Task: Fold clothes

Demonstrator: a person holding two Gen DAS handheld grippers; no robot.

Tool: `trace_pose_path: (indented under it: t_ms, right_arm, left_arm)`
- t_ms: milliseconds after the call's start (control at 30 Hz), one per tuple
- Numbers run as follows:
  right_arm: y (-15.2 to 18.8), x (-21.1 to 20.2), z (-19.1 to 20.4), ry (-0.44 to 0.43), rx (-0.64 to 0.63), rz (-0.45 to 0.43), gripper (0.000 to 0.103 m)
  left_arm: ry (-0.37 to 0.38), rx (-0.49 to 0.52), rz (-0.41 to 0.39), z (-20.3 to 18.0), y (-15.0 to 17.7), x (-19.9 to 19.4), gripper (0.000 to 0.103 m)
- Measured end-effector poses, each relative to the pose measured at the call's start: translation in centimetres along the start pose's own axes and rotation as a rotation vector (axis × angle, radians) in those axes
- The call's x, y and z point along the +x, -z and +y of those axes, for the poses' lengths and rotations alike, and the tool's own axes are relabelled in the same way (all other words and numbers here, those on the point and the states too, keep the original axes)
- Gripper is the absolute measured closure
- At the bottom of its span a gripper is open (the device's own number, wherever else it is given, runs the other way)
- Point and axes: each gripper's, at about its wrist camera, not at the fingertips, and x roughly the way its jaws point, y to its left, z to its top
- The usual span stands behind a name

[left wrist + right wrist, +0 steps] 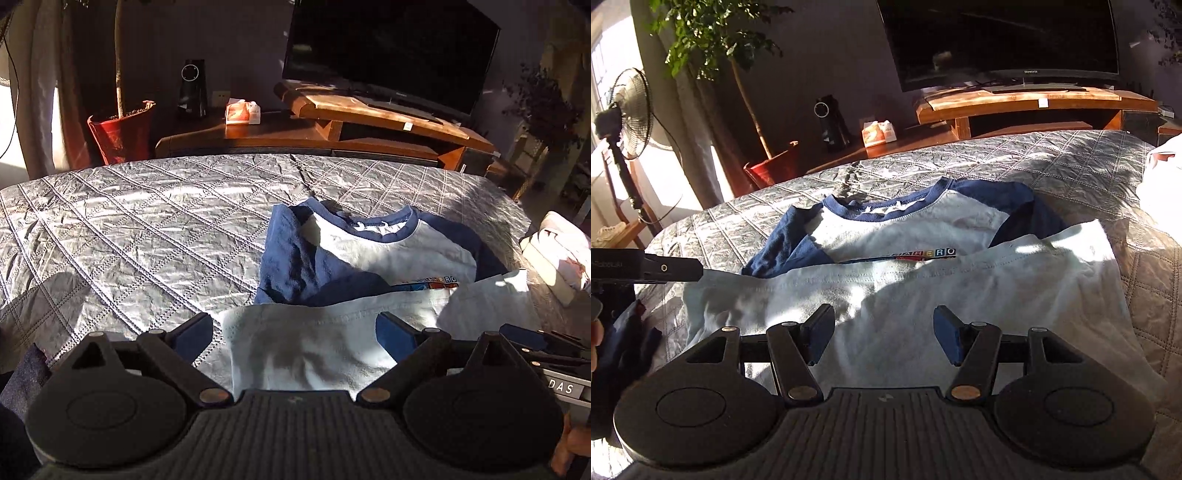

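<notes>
Quilted bed (1052, 162); shirt (905, 229) print reads "HERO"; television (997, 40) marked "Skyworth".

Grey quilted bedspread (147, 229) up front, then a wooden TV stand (388, 110) with a dark TV (391, 48), tissue box (243, 112), black speaker (192, 88), red plant pot (120, 133), standing fan (628, 110).

You face a dark wall (820, 55) with a black television (997, 37) on a wooden stand (1034, 101). Low sun rakes the grey quilted bed (147, 221); 1 potted tree (713, 33) and 1 fan (628, 110) stand near the curtain (40, 74).
</notes>
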Motion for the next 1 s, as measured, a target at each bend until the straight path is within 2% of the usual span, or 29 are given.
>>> trace_pose_path:
  t_ms: [133, 233, 300, 400, 433, 500, 533, 667, 767, 867, 933, 1000]
  right_arm:
    - [-0.2, 0.1, -0.8, 0.010, 0.016, 0.001, 0.036]
    - [-0.3, 0.1, -1.4, 0.018, 0.033, 0.007, 0.034]
    - [-0.3, 0.4, -1.8, 0.019, 0.043, 0.026, 0.031]
    - [-0.1, 0.8, -2.2, 0.030, 0.042, 0.059, 0.031]
    - [-0.1, 0.8, -2.3, 0.037, 0.035, 0.065, 0.031]
    - [0.0, 0.9, -2.7, 0.051, 0.026, 0.079, 0.030]
    - [0.1, 0.9, -2.9, 0.057, 0.026, 0.079, 0.030]
    - [0.1, 0.4, -4.1, 0.084, 0.058, 0.069, 0.030]
    - [0.3, 0.5, -4.5, 0.100, 0.042, 0.083, 0.030]
    - [0.3, 0.4, -4.0, 0.112, -0.003, 0.085, 0.030]
    - [0.2, -0.1, -3.9, 0.116, -0.014, 0.058, 0.030]
    - [-0.1, -1.1, -4.2, 0.115, -0.021, 0.014, 0.030]
  left_arm:
    - [0.076, 0.047, 0.007, -1.2, 0.7, 0.9, 0.010]
    - [0.127, 0.022, 0.040, -1.0, 1.3, 2.1, 0.010]
    - [0.130, -0.002, 0.063, -0.6, 1.7, 3.1, 0.010]
    - [0.104, -0.048, 0.087, 0.5, 2.1, 4.7, 0.013]
    - [0.103, -0.063, 0.084, 0.9, 2.2, 5.1, 0.019]
    - [0.105, -0.091, 0.065, 1.6, 2.0, 5.5, 0.019]
    - [0.093, -0.102, 0.064, 1.8, 1.8, 5.7, 0.022]
    - [0.063, -0.227, 0.027, 3.1, 1.0, 5.3, 0.022]
    - [-0.046, -0.272, 0.020, 4.1, 1.0, 4.9, 0.016]
    - [-0.138, -0.274, 0.030, 5.0, 1.3, 4.5, 0.016]
    - [-0.153, -0.244, 0.003, 4.9, 1.2, 3.2, 0.017]
    - [-0.144, -0.150, -0.040, 3.7, 0.8, 1.4, 0.017]
